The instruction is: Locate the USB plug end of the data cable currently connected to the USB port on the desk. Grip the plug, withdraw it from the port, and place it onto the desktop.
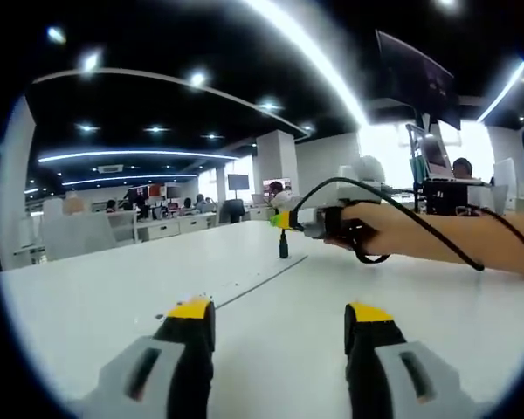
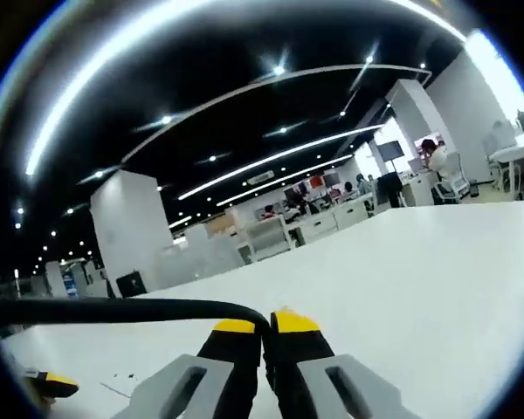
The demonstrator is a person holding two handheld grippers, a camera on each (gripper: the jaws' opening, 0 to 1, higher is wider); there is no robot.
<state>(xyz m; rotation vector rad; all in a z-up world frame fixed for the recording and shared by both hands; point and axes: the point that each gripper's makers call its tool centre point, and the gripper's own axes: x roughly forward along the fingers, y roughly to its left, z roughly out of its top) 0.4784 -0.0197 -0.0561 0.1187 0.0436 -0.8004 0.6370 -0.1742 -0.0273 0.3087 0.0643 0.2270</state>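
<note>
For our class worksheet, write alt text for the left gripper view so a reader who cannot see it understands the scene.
Across a white desk, the right gripper, held by a person's hand, sits just above a small black plug standing upright from the desktop, a black cable looping over the arm. In front, the left gripper has its yellow-tipped jaws open.

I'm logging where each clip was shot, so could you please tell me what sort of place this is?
Most likely an open-plan office: a long white desk, rows of desks with seated people behind it, strip ceiling lights, and a monitor overhead.
</note>
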